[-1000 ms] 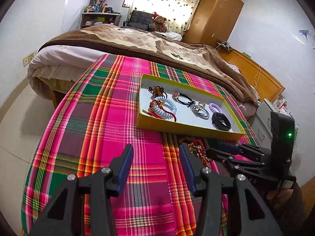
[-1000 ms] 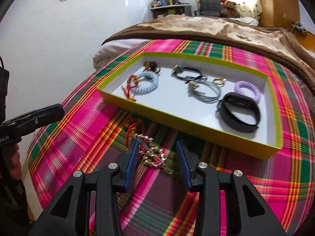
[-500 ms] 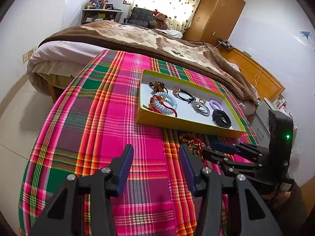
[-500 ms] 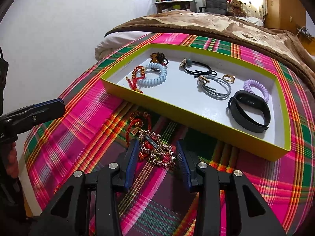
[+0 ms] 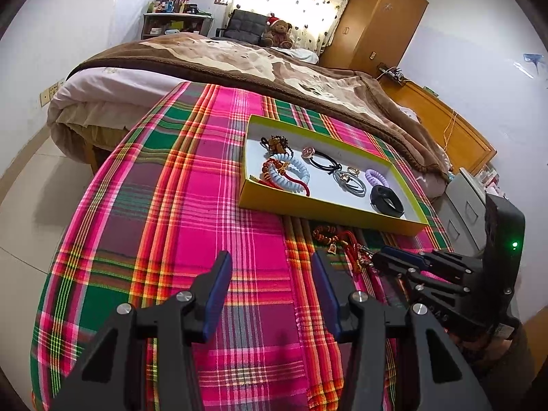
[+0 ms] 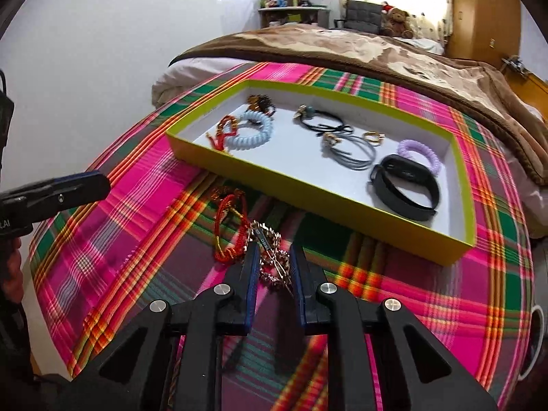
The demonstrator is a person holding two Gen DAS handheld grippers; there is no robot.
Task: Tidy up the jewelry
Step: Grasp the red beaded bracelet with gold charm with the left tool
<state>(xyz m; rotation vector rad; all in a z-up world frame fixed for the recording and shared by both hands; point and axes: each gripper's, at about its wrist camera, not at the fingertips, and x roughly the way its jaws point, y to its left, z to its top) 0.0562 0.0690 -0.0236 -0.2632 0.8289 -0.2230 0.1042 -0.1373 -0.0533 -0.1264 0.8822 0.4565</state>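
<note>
While closing on metal chain bracelet, right gripper narrowed to a slim gap, pads flanking links, grip not confirmed. Chain lay on plaid cloth just short of yellow tray, touching red cord bracelet. Judged light, limp, slippery; best pinched across bunched middle, may snag cord. Left gripper held wide, empty, well short of tray. Inside tray: coil ties, rings, black band.
</note>
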